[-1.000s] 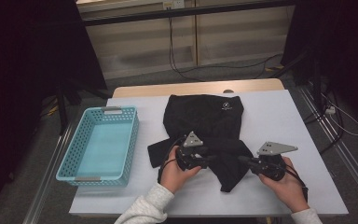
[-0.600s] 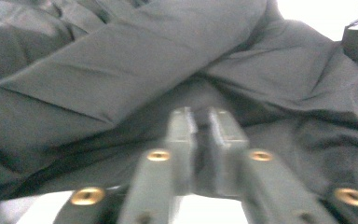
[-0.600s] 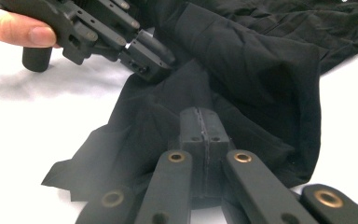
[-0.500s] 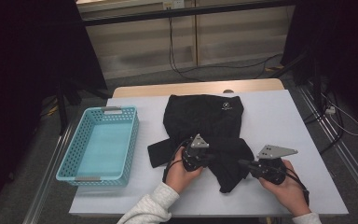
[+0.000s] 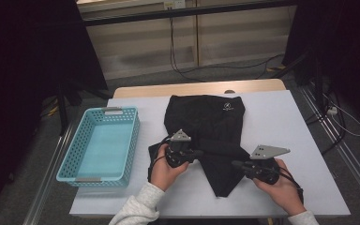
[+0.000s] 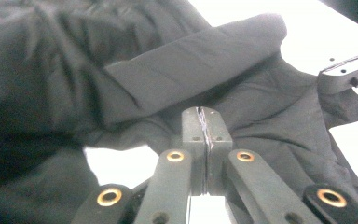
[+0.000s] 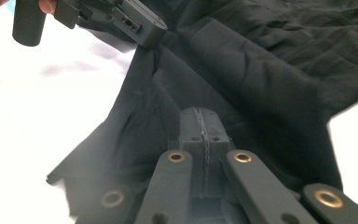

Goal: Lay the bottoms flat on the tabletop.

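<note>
A: Where is the black garment (image 5: 211,136) lying now?

B: It lies on the white table (image 5: 281,122), near the middle, spread from about 12 o'clock down to 6 o'clock. Its near part is folded into a thick roll that crosses between the two hands. The small white logo is at the far end, at 12 o'clock.

A: And the left gripper (image 5: 194,153)?

B: It is at 9 o'clock from the roll, in the person's left hand (image 5: 161,165). Its jaws have just been closing. In the left gripper view they stand pressed together, and I think a thin edge of cloth is pinched in the seam between them.

A: The right gripper (image 5: 236,164)?

B: It is at 5 o'clock from the cloth's middle, held by the right hand (image 5: 281,185). Its jaws are closed together, the tips buried in the dark fabric; a grip on the fabric I cannot confirm.

A: Anything else on the table?

B: A turquoise basket (image 5: 70,161) at 9 o'clock, well apart from the garment.
</note>
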